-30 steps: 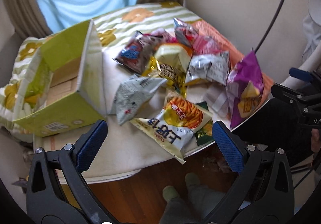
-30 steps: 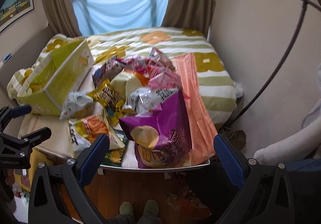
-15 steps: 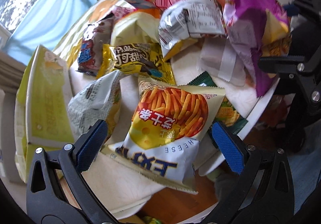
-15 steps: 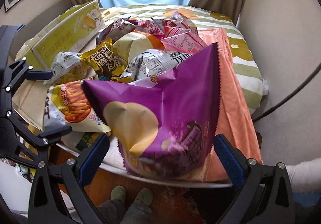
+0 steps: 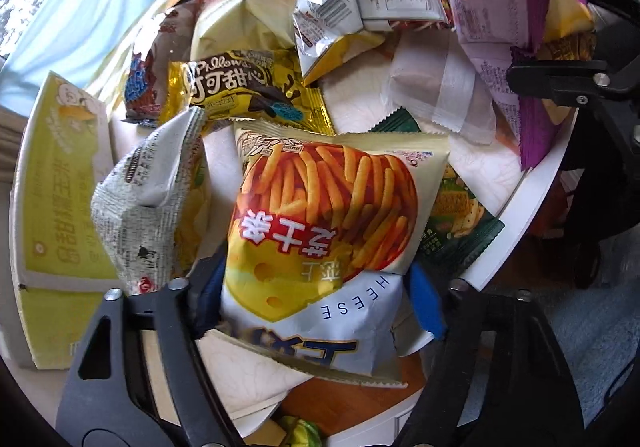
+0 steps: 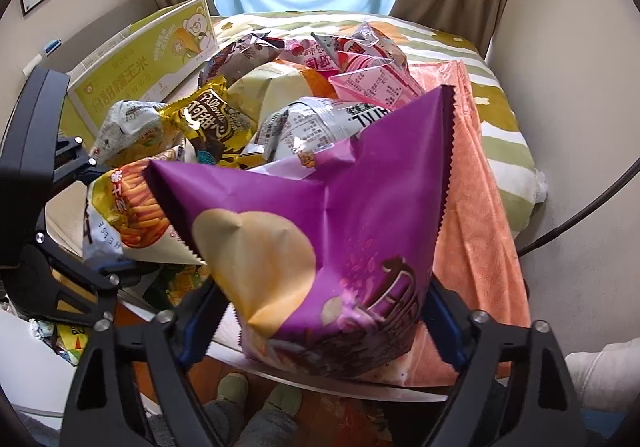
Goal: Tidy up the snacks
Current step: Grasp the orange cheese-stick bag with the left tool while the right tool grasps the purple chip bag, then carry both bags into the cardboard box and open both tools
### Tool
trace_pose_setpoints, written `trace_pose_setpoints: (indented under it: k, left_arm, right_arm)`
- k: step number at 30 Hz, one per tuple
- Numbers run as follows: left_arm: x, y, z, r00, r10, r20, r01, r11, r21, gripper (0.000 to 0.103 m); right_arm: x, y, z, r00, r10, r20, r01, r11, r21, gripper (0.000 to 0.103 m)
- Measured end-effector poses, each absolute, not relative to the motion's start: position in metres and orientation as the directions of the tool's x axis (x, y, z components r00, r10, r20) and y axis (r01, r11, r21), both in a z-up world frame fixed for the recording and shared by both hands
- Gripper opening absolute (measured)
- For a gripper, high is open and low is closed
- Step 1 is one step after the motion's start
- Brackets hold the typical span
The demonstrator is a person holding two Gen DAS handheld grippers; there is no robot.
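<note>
A pile of snack bags lies on a white table point(image 5: 532, 191). My left gripper point(image 5: 320, 305) is shut on the near end of the cheese fries bag point(image 5: 324, 231), its blue pads pressing both sides. That bag also shows in the right wrist view point(image 6: 128, 215). My right gripper point(image 6: 320, 323) is shut on the bottom of the purple chip bag point(image 6: 320, 231), which stands upright at the table's front edge. The purple bag shows at the top right of the left wrist view point(image 5: 516, 7).
A yellow-green cardboard box point(image 5: 60, 183) stands at the left of the table point(image 6: 144, 75). Other bags: a grey crumpled one point(image 5: 148, 191), a gold Pillows one point(image 5: 236, 87), a silver one point(image 5: 368, 3), a green one point(image 5: 456, 227). An orange towel point(image 6: 476, 207) and bed lie behind.
Both grippers moved in toward the table and closed: the left on the cheese fries bag, the right on the purple chip bag. Both were open before.
</note>
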State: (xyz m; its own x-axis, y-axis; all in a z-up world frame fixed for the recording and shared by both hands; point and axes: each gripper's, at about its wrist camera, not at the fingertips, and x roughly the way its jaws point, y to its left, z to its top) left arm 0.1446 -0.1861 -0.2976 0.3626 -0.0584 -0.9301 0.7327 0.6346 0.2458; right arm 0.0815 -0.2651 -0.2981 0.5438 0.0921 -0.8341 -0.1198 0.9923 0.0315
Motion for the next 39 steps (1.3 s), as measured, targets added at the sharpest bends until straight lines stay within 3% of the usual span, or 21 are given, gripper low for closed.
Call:
trace_pose_setpoints:
  k: [4, 7, 23, 39]
  left_arm:
    - [0.138, -0.184, -0.293, 0.375, -0.065, -0.925, 0.729, 0.637, 0.251, 0.063]
    - [0.134, -0.181, -0.285, 0.382, -0.076, -0.921, 0.722, 0.647, 0.246, 0.062]
    - [0.118, -0.168, -0.194, 0.494, -0.136, -0.859, 0.623, 0.744, 0.240, 0.062]
    - [0.210, 0.005, -0.114, 0.614, -0.084, -0.785, 0.410, 0.883, 0.226, 0.062]
  right_arm:
    - [0.079, -0.265, -0.297, 0.546, 0.103, -0.831, -0.116, 0.992, 0.046, 0.069]
    - [0.077, -0.266, -0.293, 0.554, 0.103, -0.826, -0.113, 0.992, 0.048, 0.067]
    - [0.070, -0.264, -0.223, 0.630, 0.098, -0.771, -0.120, 0.992, 0.028, 0.067]
    - [0.159, -0.132, -0.138, 0.679, 0.189, -0.710, -0.247, 0.969, 0.022, 0.067]
